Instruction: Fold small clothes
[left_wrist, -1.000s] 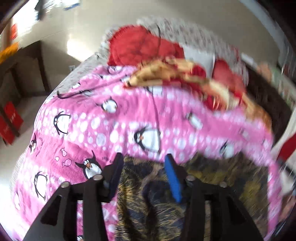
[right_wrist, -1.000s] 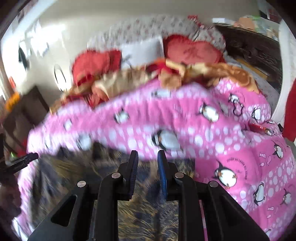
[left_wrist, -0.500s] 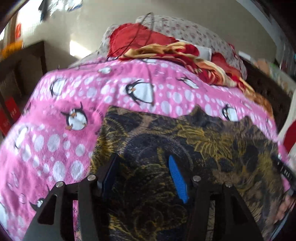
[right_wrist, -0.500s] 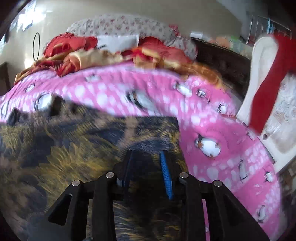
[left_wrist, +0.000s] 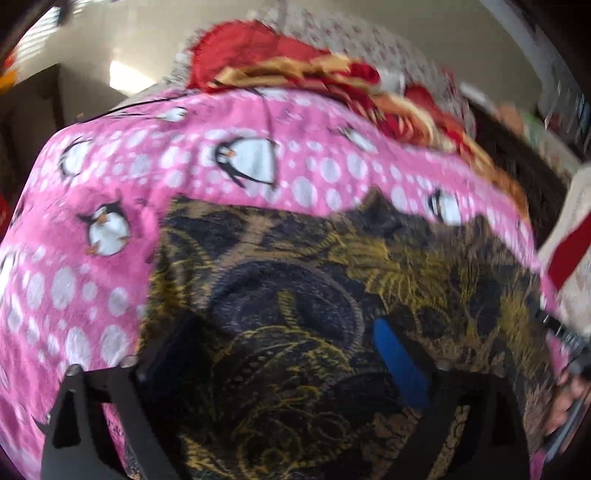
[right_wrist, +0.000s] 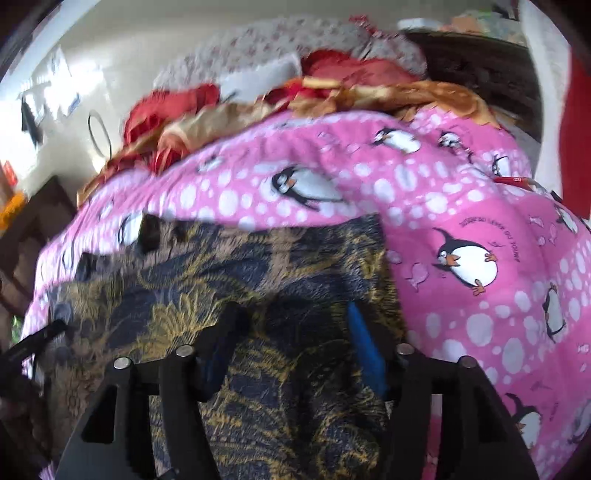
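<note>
As fingers (left_wrist: 397, 363) open, dark garment (left_wrist: 303, 280) lies flat beneath, unpinched.

The only writing in view is on the pink penguin blanket (right_wrist: 461, 177), seen from the right wrist: a short curved line of small dark letters printed just above the large penguin on the right side of the bed. It appears upside down and too small and blurred to read as words. A second bit of lettering near that penguin's wing is no clearer. In the left wrist view the same blanket (left_wrist: 110, 184) shows only penguins and white dots, no text.
</note>
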